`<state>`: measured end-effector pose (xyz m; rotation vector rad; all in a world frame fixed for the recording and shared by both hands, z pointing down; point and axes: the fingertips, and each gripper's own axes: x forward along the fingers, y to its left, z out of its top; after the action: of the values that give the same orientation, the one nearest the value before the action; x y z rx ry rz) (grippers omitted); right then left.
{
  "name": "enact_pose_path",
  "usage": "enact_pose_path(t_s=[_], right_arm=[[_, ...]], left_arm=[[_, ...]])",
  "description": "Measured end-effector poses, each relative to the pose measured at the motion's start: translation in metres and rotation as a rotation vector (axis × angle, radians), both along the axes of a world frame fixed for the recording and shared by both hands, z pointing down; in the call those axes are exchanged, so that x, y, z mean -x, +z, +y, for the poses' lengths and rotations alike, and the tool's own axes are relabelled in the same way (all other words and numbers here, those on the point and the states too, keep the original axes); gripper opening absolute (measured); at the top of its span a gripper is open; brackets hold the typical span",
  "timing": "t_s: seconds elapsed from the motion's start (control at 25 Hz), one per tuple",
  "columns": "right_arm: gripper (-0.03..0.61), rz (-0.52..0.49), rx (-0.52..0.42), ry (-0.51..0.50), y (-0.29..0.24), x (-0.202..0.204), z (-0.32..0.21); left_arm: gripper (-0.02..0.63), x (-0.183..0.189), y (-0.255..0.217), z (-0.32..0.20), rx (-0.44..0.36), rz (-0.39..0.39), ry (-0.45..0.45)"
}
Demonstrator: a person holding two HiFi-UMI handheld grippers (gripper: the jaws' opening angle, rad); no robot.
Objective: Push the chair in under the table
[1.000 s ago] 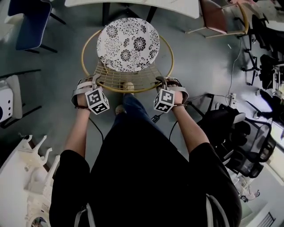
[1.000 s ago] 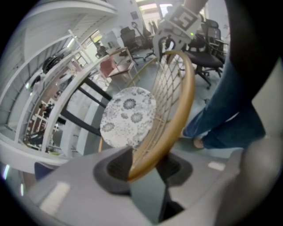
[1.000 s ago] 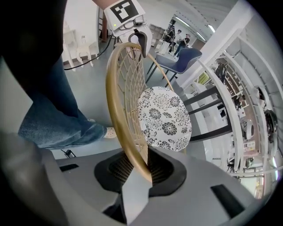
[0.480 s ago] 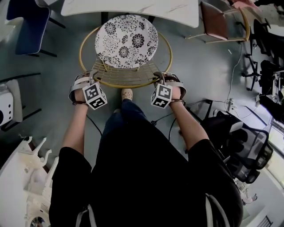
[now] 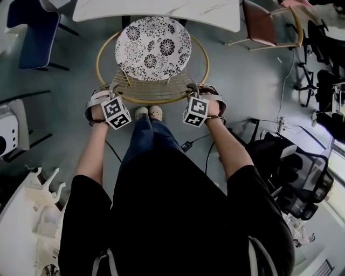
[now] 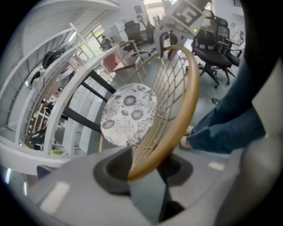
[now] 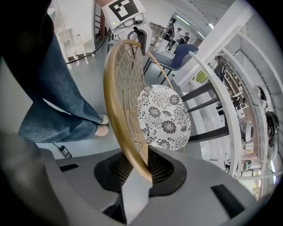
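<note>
The left gripper (image 5: 109,92) was clamped on the back rim (image 5: 156,101) of the chair (image 5: 153,46), its seat reaching just ahead under the table (image 5: 215,13). The right gripper (image 5: 195,92) was clamped likewise, presumably so the push could be kept straight.

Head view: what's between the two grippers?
The chair's gold back rim and wire lattice span from the left gripper to the right gripper. Nearer the person stand their light shoes, seen in the head view.
</note>
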<state>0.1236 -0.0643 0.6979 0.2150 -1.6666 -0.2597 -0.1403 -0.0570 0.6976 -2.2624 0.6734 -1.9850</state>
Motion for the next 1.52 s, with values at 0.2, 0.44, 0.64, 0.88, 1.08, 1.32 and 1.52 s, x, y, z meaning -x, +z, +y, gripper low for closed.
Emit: enact_pose_path(t_s=[0.2, 0.44, 0.64, 0.88, 1.08, 1.32, 1.52], right_arm=[[0.089, 0.007, 0.000, 0.039, 0.001, -0.003, -0.002], [0.179, 0.014, 0.004, 0.122, 0.002, -0.007, 0.001], [0.207, -0.041, -0.026, 0.169, -0.024, -0.004, 0.014], [0.207, -0.210, -0.112, 0.327, -0.082, 0.009, 0.025], [0.048, -0.534, -0.173, 0.590, -0.159, 0.034, 0.003], [0.025, -0.910, -0.293, 0.810, -0.264, 0.051, -0.024], [0.021, -1.053, -0.463, 0.796, -0.342, 0.059, -0.034]], left_arm=[[0.164, -0.003, 0.000, -0.002, -0.002, 0.014, -0.008], [0.219, -0.008, -0.001, 0.005, 0.003, 0.080, -0.029], [0.247, -0.009, -0.027, 0.014, -0.020, 0.203, -0.059], [0.169, -0.011, -0.098, 0.015, -0.191, 0.375, -0.156], [0.067, -0.020, -0.178, 0.000, -0.339, 0.555, -0.272], [0.009, -0.023, -0.263, -0.018, -0.450, 0.762, -0.393], [0.008, -0.014, -0.334, -0.032, -0.575, 0.884, -0.468]])
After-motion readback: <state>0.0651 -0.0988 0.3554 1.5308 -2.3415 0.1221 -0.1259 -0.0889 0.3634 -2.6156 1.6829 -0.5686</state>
